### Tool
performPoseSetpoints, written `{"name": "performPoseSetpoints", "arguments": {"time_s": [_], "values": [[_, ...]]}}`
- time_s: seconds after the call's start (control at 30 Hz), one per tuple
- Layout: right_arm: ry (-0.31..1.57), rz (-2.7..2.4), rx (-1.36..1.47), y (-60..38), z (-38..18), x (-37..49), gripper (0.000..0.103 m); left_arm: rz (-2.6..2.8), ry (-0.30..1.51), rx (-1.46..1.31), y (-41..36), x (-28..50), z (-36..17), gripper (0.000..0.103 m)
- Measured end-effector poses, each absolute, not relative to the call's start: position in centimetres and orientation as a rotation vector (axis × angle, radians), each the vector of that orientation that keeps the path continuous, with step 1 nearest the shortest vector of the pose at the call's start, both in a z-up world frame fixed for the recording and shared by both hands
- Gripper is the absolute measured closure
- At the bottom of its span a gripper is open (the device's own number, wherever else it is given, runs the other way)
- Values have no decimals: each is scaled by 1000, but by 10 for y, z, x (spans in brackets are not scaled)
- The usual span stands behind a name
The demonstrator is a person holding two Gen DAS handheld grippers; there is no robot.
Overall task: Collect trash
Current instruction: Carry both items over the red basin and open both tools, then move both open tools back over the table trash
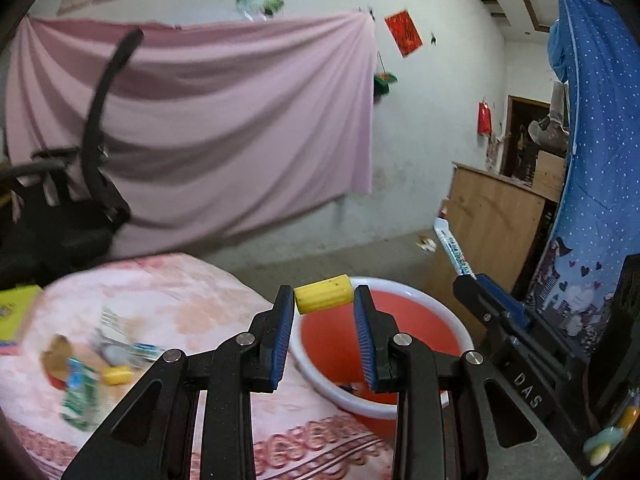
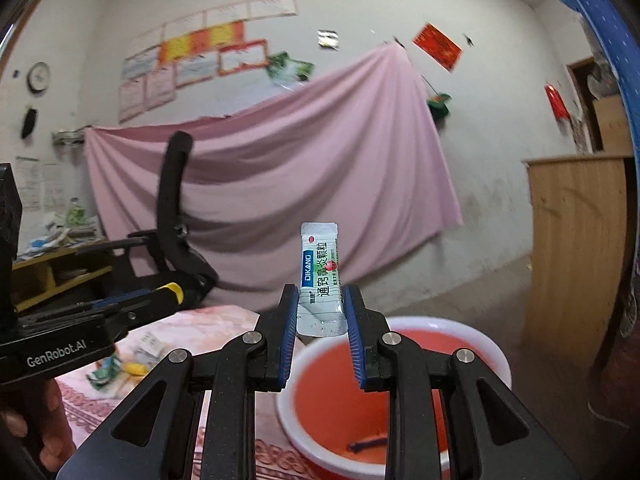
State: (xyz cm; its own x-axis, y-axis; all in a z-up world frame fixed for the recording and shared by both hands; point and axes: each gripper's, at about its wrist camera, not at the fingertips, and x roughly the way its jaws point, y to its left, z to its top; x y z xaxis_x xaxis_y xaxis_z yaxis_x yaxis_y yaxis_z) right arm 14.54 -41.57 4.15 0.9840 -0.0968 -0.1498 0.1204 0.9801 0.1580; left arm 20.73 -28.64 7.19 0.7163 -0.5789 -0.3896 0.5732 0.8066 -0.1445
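Note:
My left gripper (image 1: 323,300) is shut on a short yellow cylinder (image 1: 323,299), held crosswise between the fingertips above the red basin (image 1: 420,320). My right gripper (image 2: 320,304) is shut on a white and green medicine sachet (image 2: 321,280), held upright above the far left rim of the same red basin (image 2: 460,344). A dark scrap (image 2: 366,443) lies in the basin's bottom. More trash (image 1: 86,364) lies on the pink-clothed table (image 1: 180,304): a green wrapper, a yellow piece, pale packets. It also shows in the right wrist view (image 2: 124,364).
The right gripper's body (image 1: 516,332) shows at the right of the left wrist view, the left gripper's body (image 2: 80,328) at the left of the right. A black office chair (image 2: 176,240) stands behind the table. A wooden cabinet (image 2: 576,248) stands right.

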Motion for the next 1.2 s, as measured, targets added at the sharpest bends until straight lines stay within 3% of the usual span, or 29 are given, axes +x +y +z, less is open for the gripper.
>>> {"name": "performPoseSetpoints", "arguments": {"time_s": [0.5,0.57,0.63,1.0,1.2], "values": [[294,-170,262,-443,20,166,81,-698,675,-38,-330,250,48,77],[309,-173,265,-444,20,168,81,-690,697,-46,-333,254,46,71],[321,-178,268,-444,19,170,81,-688,705,-58,-333,255,46,63],[329,-179,266,-443,21,171,80,-624,702,-107,-305,254,48,62],[299,-156,234,-431,31,170,80,-569,653,-129,-275,245,54,57]]}}
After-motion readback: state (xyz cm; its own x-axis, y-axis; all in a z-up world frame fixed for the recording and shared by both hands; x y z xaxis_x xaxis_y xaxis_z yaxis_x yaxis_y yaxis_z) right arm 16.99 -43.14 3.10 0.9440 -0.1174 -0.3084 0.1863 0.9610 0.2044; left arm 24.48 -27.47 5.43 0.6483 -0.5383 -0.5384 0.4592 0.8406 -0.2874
